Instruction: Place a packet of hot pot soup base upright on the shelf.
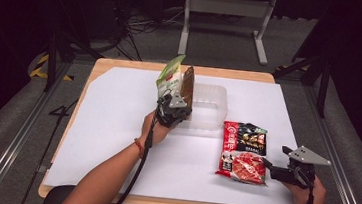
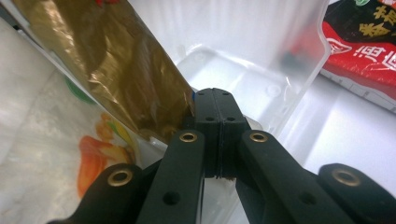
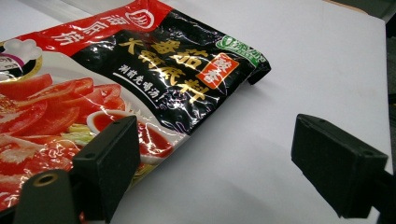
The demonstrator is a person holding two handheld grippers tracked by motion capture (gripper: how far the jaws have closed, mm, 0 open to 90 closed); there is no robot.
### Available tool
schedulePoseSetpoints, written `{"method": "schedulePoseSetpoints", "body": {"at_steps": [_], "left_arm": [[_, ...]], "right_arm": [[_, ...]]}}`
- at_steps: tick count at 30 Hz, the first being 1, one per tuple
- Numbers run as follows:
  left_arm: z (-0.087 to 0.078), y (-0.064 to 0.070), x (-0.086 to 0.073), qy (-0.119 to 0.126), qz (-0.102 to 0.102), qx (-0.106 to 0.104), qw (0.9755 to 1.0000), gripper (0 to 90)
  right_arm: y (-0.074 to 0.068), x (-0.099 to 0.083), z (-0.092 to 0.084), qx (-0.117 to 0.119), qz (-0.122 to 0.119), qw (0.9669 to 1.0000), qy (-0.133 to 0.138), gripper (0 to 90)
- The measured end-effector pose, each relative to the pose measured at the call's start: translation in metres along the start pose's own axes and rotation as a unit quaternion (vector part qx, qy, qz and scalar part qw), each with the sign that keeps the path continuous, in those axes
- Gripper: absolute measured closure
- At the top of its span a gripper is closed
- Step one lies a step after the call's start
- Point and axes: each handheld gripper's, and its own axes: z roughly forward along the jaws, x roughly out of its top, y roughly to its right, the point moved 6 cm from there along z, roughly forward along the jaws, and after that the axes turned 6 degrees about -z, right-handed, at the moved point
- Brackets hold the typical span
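My left gripper (image 1: pixel 176 106) is at the left end of a clear plastic tub (image 1: pixel 215 99), and its jaws are pressed together (image 2: pixel 217 93) with nothing visible between them. A brown foil packet (image 1: pixel 187 85) stands upright there, and its lower corner (image 2: pixel 140 88) leans against the outer side of one jaw. A green and white packet (image 1: pixel 170 73) stands just to its left (image 2: pixel 51 140). A red and black soup-base packet (image 1: pixel 243 150) lies flat on the white sheet. My right gripper (image 1: pixel 275 159) is open at that packet's right edge (image 3: pixel 140 65), with one finger (image 3: pixel 109 154) over its corner.
The white sheet (image 1: pixel 116 126) covers most of the wooden table. The tub's inside (image 2: pixel 243 70) holds nothing besides the standing packets at its left end. The red packet (image 2: pixel 364 46) lies just outside the tub's right wall. A metal frame and cables stand beyond the table.
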Motion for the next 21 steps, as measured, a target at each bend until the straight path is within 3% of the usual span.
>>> {"method": "schedulePoseSetpoints", "body": {"at_steps": [7, 12, 17, 21], "left_arm": [[-0.009, 0.003, -0.004, -0.01, 0.009, -0.016, 0.9998, 89.9], [-0.005, 0.006, -0.005, -0.028, 0.039, -0.003, 0.9988, 90.0], [0.004, 0.001, -0.003, -0.025, 0.029, 0.0, 0.9993, 90.0], [-0.002, 0.0, -0.003, -0.016, 0.02, -0.021, 0.9995, 90.0]], "right_arm": [[0.0, 0.0, 0.0, 0.001, 0.003, 1.0, 0.0, 16.3], [-0.001, 0.001, 0.0, 0.001, -0.002, 1.0, 0.001, 16.3], [-0.001, 0.001, -0.001, 0.0, -0.003, 1.0, 0.0, 16.3], [-0.001, 0.001, -0.001, 0.001, -0.004, 1.0, 0.001, 16.3]]}}
